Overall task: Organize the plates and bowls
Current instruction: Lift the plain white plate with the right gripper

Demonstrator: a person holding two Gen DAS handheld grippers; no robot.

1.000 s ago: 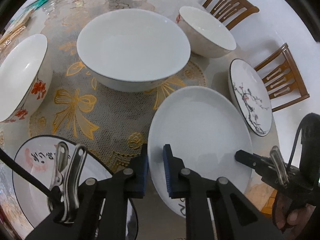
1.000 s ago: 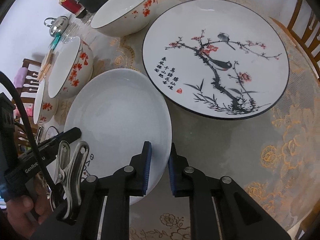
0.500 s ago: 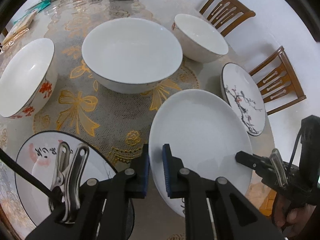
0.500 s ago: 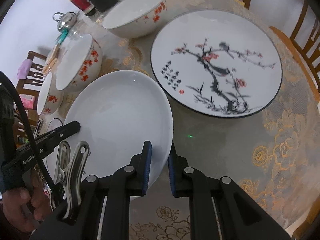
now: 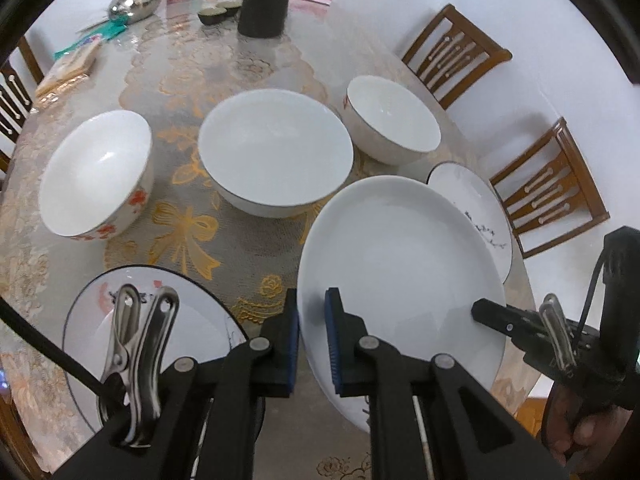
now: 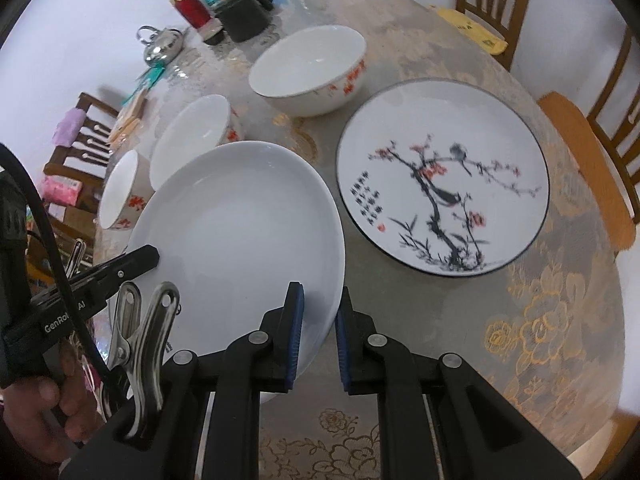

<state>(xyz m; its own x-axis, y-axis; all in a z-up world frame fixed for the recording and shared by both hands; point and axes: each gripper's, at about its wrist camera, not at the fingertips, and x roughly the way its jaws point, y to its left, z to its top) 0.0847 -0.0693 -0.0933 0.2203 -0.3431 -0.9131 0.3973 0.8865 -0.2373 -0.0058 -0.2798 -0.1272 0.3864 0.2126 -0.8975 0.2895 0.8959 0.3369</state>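
plain white plate [image 5: 400, 280], item in hand: gripped on opposite rims, the left gripper [image 5: 312, 332] clamped on its near-left edge and the right gripper [image 6: 318, 344] clamped on its right edge, tilted and apparently clear of the desk [image 5: 248, 60]; a two-sided hold likely chosen because the plate is wide and slick. left to right in the left wrist view: black-rimmed plate [image 5: 92, 320] low at left, red-flowered bowl [image 5: 96, 176], large white bowl [image 5: 276, 152], smaller bowl [image 5: 392, 120], painted plate [image 5: 476, 216] half hidden behind the held one. right wrist view alone shows that painted plate [image 6: 444, 180] whole, with its branch, bird and script, bare of other ware, a probable stacking spot; left wrist view alone shows the black-rimmed plate.
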